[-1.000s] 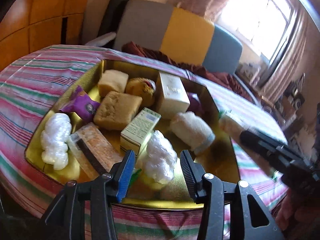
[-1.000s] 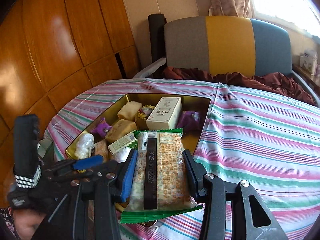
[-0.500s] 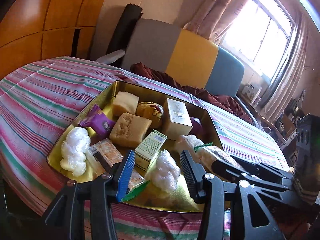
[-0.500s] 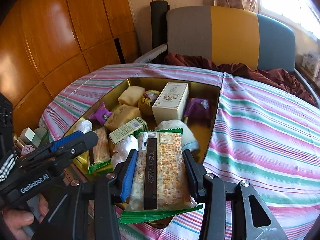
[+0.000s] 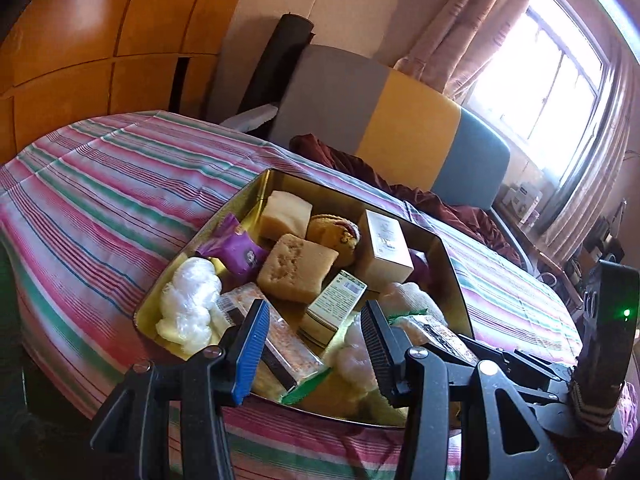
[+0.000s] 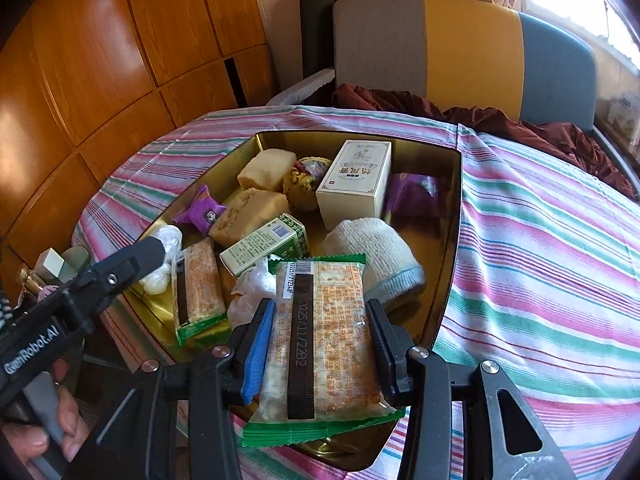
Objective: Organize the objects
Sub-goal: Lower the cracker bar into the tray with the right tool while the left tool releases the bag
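Observation:
A gold tin tray (image 6: pixel 456 200) on a striped cloth holds several snacks: a white box (image 6: pixel 354 184), a green-and-white box (image 6: pixel 266 248), purple packets, pale cakes, white foam nets, a white knitted piece (image 6: pixel 372 256) and a cracker packet (image 6: pixel 198 284). My right gripper (image 6: pixel 318 344) is shut on a second green-edged cracker packet (image 6: pixel 320 320) and holds it over the tray's near end. In the left wrist view that packet (image 5: pixel 428 328) shows at the tray's right corner. My left gripper (image 5: pixel 314 344) hangs open above the tray's near rim (image 5: pixel 452 264), with nothing between its pads.
The round table's striped cloth (image 6: pixel 540 240) lies bare to the right of the tray. A grey, yellow and blue chair (image 6: pixel 460 52) with a maroon cloth (image 6: pixel 480 116) stands behind. Wooden panels (image 6: pixel 100 60) line the left wall. Small items (image 6: pixel 52 264) sit off the table's left edge.
My left gripper has drawn back and up from the tray, so more of the table shows. My right gripper has carried the cracker packet lower and closer over the tray's near end.

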